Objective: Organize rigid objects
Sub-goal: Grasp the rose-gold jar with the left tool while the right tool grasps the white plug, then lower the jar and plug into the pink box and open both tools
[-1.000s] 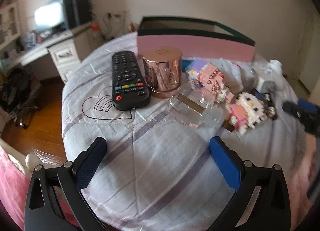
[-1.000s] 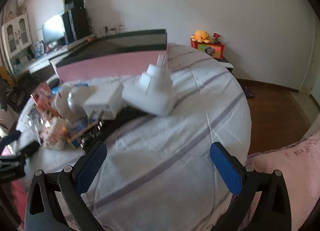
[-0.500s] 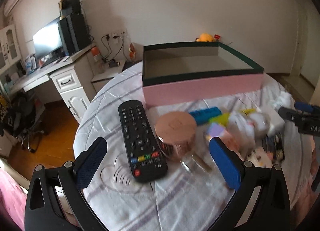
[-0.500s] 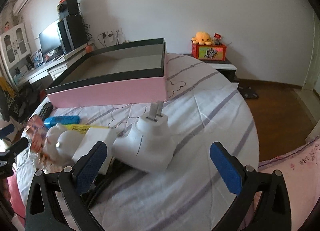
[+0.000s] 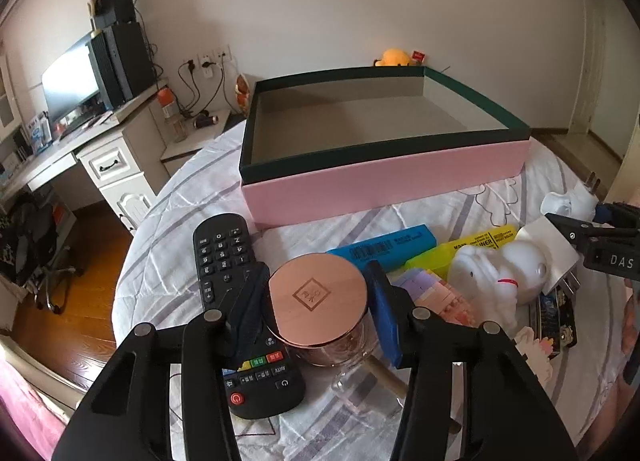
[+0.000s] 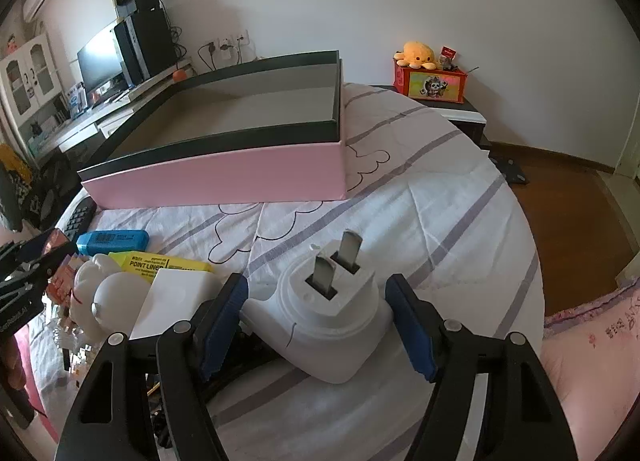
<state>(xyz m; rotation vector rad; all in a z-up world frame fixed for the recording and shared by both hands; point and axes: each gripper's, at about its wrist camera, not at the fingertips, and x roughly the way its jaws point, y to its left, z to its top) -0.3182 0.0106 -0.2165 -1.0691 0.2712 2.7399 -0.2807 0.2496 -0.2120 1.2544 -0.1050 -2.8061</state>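
Closing the left tool [image 5: 316, 303] around a round jar with a smooth rose-gold lid [image 5: 317, 293], blue pads flanking the lid, contact not yet clear. Lying just left of the jar, a flat black remote [image 5: 236, 301], partly under the left finger. Crowding to the right: pastel block figures [image 5: 432, 293], a glossy white figurine [image 5: 496, 273], blue [image 5: 384, 247] and yellow [image 5: 468, 245] highlighters. Closing the right tool [image 6: 316, 321] on a chunky white plug adapter [image 6: 332, 321] with two metal prongs upright, small gaps showing beside both pads. Differing from a second ago: both tools then gaping wide and standing short of their objects. Sitting beyond on the wrinkled striped sheet of the bed [image 6: 440, 201], a shallow pink box [image 5: 384, 177], dark-rimmed, open. Leaving bare sheet to the right of the adapter up to the bed's rounded edge.
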